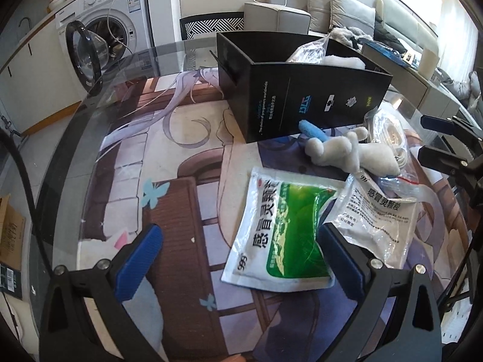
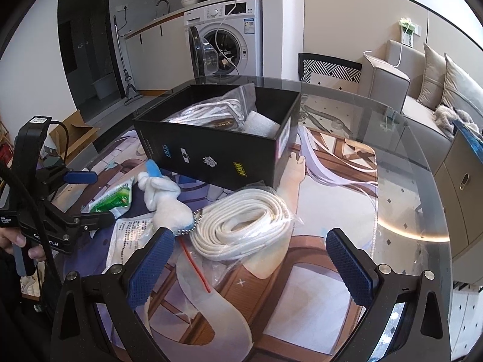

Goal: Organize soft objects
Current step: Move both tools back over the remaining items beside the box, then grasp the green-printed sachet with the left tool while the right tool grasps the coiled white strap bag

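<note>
A black box (image 1: 302,99) (image 2: 217,150) stands on the printed mat and holds a bagged white cord (image 2: 205,111) and something white. In front of it lie a white plush toy (image 1: 347,152) (image 2: 164,200) with a blue tip, a green medicine sachet (image 1: 286,235) (image 2: 116,199), a white sachet (image 1: 380,214) and a bagged coil of white cord (image 2: 241,226) (image 1: 389,138). My left gripper (image 1: 238,256) (image 2: 87,196) is open just before the green sachet. My right gripper (image 2: 250,259) (image 1: 434,135) is open near the cord coil, holding nothing.
The round glass table (image 2: 407,157) carries an illustrated mat (image 1: 169,187). A washing machine (image 2: 226,36) with its door open, a patterned chair (image 2: 329,68) and a grey sofa (image 2: 422,90) stand beyond. A hand (image 2: 18,241) holds the left gripper's handle.
</note>
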The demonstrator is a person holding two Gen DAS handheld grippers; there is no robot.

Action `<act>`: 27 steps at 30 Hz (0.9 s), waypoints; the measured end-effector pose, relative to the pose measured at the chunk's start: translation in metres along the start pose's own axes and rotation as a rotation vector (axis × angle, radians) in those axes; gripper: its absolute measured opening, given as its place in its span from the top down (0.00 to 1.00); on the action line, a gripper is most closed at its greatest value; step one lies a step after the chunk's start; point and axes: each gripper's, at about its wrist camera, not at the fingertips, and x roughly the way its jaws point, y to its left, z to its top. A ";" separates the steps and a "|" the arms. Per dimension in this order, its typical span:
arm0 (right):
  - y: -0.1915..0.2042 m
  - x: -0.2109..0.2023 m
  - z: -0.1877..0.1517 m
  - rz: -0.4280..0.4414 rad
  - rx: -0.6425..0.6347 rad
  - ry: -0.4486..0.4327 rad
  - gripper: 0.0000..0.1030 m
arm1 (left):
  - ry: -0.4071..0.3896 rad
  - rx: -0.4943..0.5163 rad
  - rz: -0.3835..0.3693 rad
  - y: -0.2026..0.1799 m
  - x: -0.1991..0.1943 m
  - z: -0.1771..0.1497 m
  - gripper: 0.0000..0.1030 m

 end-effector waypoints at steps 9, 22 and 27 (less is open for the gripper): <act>-0.002 0.000 -0.001 -0.003 0.001 0.004 0.01 | 0.021 0.030 -0.013 -0.001 0.004 0.005 0.00; -0.002 -0.001 0.000 -0.003 -0.002 0.001 0.01 | -0.055 0.044 -0.065 0.000 -0.008 0.003 0.63; -0.002 -0.001 0.000 -0.004 0.000 0.002 0.01 | -0.078 0.013 -0.092 0.003 -0.012 0.005 0.71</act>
